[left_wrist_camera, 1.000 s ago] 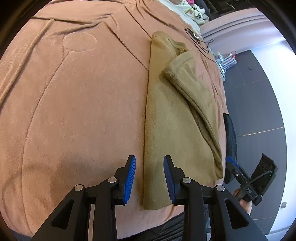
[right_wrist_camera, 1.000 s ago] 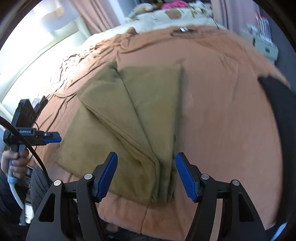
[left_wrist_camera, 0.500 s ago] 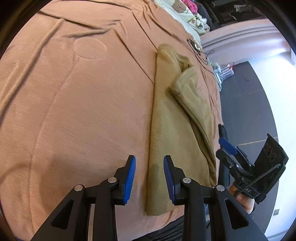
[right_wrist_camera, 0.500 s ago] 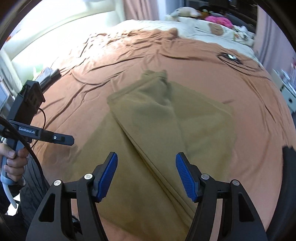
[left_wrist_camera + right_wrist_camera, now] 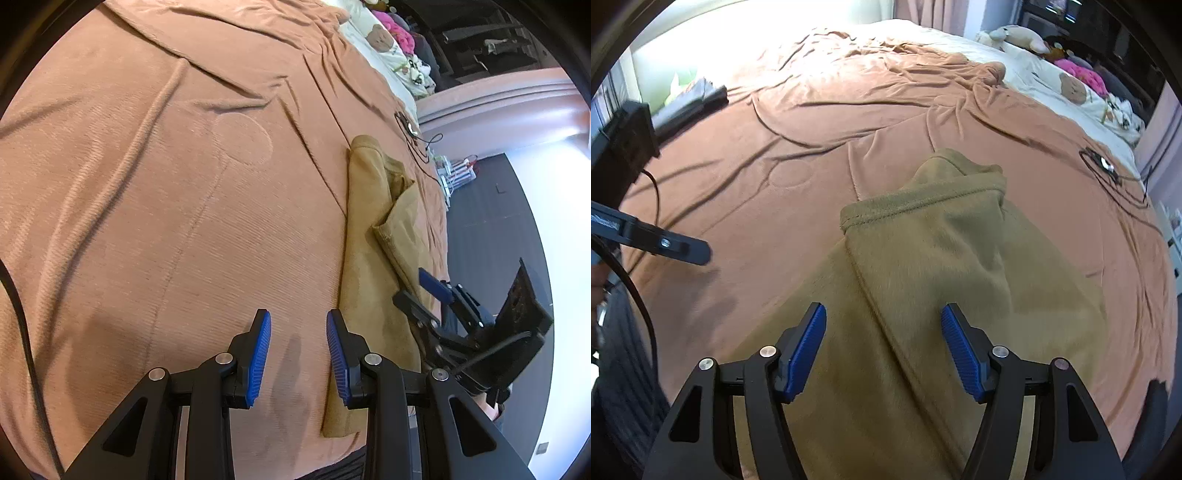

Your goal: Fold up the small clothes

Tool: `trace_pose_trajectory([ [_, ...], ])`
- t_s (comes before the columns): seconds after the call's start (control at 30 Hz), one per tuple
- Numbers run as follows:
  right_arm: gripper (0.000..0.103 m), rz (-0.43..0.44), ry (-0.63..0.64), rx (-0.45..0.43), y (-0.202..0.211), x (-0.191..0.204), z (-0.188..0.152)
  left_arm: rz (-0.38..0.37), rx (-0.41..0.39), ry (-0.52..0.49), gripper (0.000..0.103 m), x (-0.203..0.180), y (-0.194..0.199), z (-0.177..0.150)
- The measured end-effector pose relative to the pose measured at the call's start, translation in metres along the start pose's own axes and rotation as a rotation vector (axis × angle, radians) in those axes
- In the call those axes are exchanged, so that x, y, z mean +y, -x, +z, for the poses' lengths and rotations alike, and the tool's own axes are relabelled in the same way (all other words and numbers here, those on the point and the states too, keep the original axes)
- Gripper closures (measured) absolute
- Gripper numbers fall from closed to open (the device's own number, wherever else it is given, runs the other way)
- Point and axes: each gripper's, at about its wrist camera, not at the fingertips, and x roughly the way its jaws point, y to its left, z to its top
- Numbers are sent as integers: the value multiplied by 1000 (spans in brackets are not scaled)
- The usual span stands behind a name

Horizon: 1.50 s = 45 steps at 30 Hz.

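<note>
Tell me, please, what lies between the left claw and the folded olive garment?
Nothing but bare brown blanket. In the left wrist view, the left claw hangs over it, with the olive garment just to its right.

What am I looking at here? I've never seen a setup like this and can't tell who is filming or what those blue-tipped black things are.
A person holds a pair of hand-held tongs in each hand, and a fisheye camera on each looks forward along its two blue-padded fingers. The left view shows the left tongs over a rust-brown blanket spread on a bed, with the other tool at the right edge. The right view shows the right tongs above an olive-tan folded garment, a sleeve laid across it. These jaws have just been closing a little, but the pads stand apart over the cloth. Both tongs are open, gripping nothing.
</note>
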Motion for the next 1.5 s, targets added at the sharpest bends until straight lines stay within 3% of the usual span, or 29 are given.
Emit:
trace_pose_trajectory([
  [0.07, 73, -17, 8, 14, -6, 3, 2, 0, 1, 3, 71, 0, -1, 1],
  [0.17, 88, -16, -11, 11, -8, -3, 5, -6, 8, 4, 71, -3, -4, 1],
  [0.37, 94, 101, -125, -41, 10, -31, 1, -13, 44, 0, 71, -14, -27, 1],
  [0.57, 97, 154, -217, -86, 25, -60, -7, -13, 63, -5, 71, -23, -40, 2],
  [1.17, 101, 117, -556, -166, 48, -173, -72, 17, 110, -59, 71, -49, -77, 7],
  [1.33, 102, 82, -670, -141, 39, -194, -98, 40, 116, -67, 71, -51, -83, 6],
  [1.5, 102, 111, -731, -121, 28, -202, -116, 61, 113, -78, 71, -54, -85, 5],
])
